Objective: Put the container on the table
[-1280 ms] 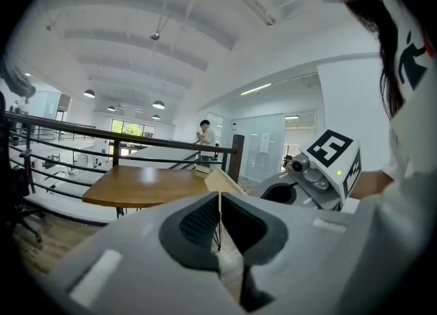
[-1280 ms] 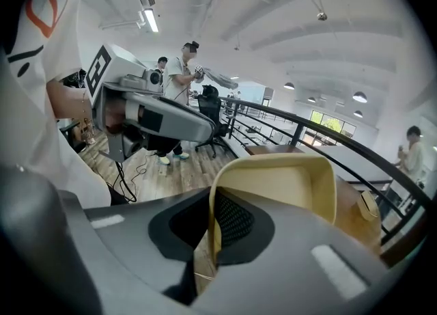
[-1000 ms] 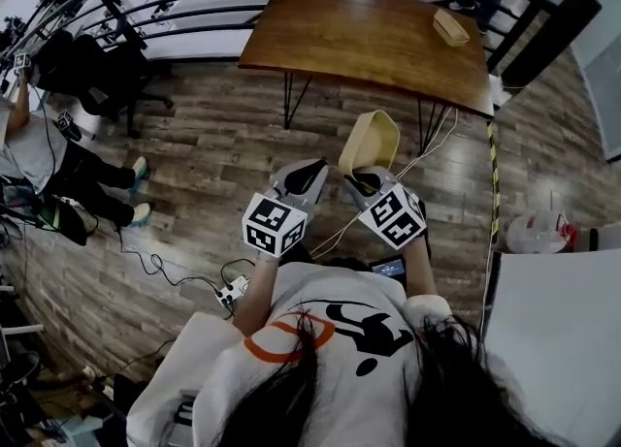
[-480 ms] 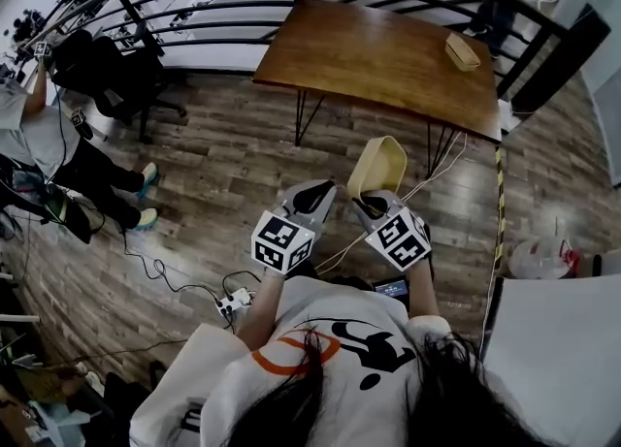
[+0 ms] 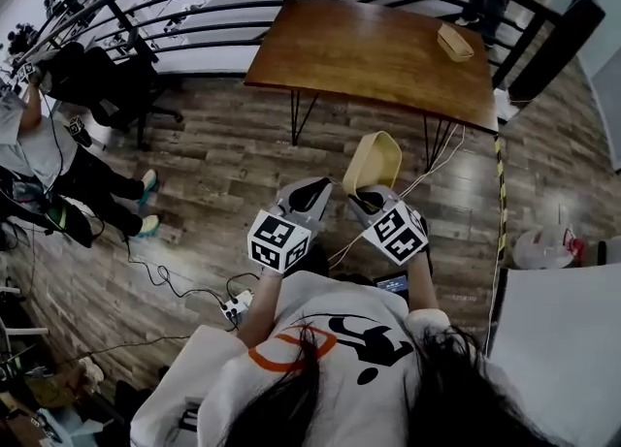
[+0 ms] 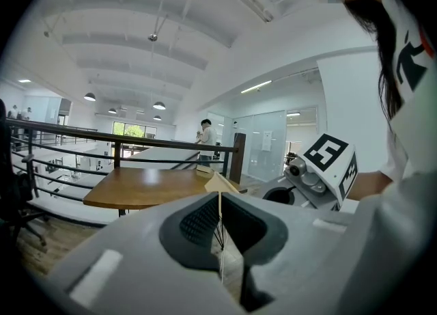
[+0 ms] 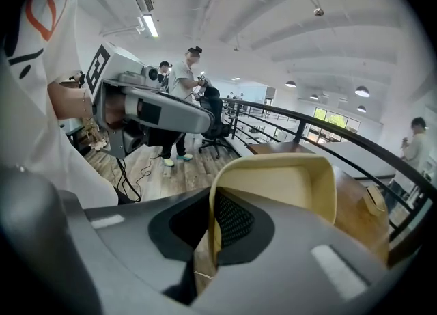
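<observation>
The right gripper (image 5: 360, 199) has its jaws closed on the near wall of the empty beige container (image 5: 373, 158), which is in the air above the wooden floor (image 5: 223, 144), near the table (image 5: 359, 47). The left gripper (image 5: 312, 190) has its jaws together and holds nothing.

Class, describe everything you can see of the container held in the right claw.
The container is a pale beige, rounded-rectangular tub, plastic by its look, and empty. The right claw is shut on its near wall, holding it tilted up in the air over the wooden floor, short of the table. Nothing else touches it.
</observation>
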